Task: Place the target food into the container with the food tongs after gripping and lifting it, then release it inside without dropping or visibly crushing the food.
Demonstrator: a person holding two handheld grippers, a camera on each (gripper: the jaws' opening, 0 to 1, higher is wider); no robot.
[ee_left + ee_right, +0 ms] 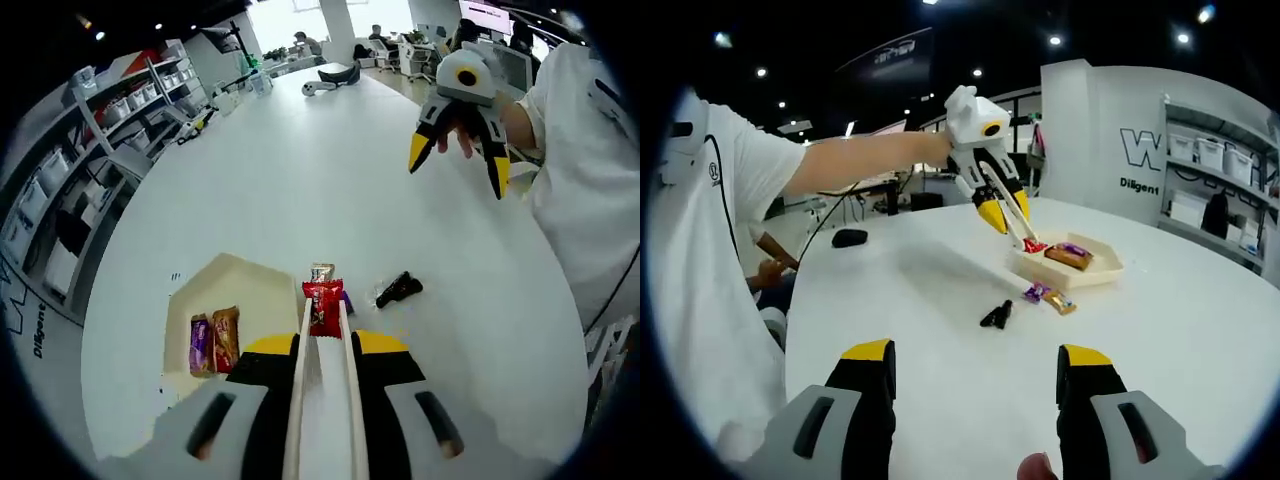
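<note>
Over the shallow cream tray (1095, 277), at one o'clock, the left tool (325, 345) clamps metal tongs (322, 400) holding a red-wrapped sweet (324, 305), unreleased; the right tool (975, 380) stands apart.

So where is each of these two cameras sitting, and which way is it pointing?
Left gripper view: rides the left gripper, looking down its tongs at a red snack near the tray.
Right gripper view: rides the open right gripper, looking across the table at the person's arm.
Shared: tray, red snack, black object.
</note>
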